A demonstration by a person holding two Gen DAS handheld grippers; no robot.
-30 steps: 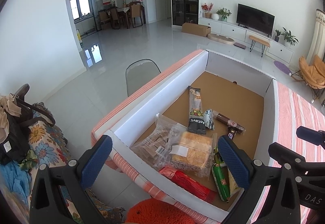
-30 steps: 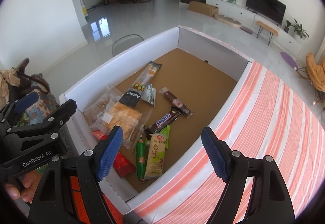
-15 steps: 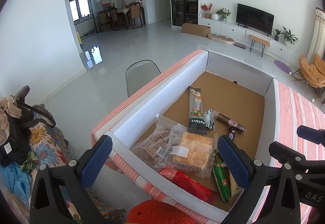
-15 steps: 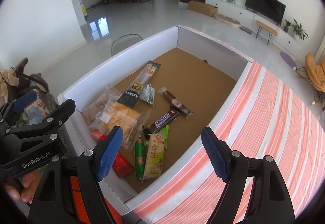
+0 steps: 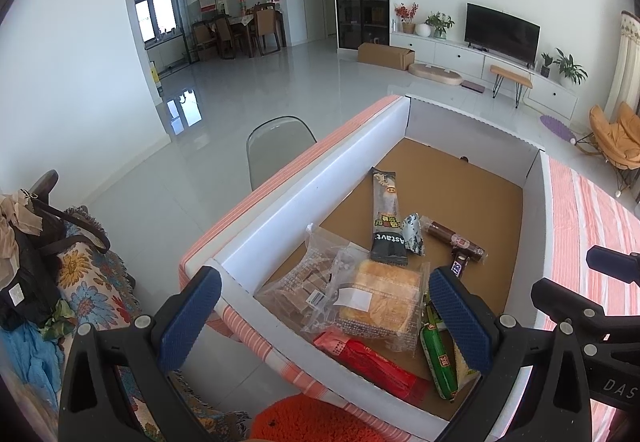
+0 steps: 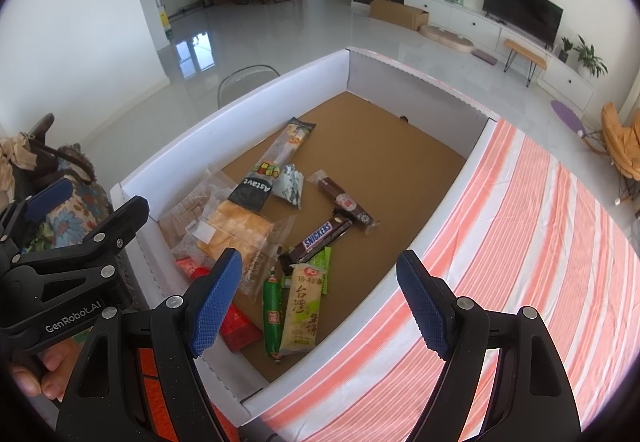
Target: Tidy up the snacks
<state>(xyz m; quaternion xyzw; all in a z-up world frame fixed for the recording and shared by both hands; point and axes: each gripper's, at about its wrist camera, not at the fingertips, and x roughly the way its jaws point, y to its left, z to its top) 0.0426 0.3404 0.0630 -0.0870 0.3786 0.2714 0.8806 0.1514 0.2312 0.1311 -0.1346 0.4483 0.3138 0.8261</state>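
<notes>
Your left gripper (image 5: 324, 316) hangs released over the near left corner of the white box (image 6: 256, 93). The snacks lie bunched in that box's near left part: bread packet (image 6: 236, 232), Snickers bar (image 6: 320, 236), green sausage (image 6: 271, 312). Your right gripper (image 6: 320, 300) hangs released above the box's near wall, with the striped desk (image 6: 520, 242) to its right.

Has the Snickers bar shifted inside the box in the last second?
No. The brown Snickers bar lies at the same spot by the tall pale-green packet, on the white-walled cardboard box's floor.
</notes>
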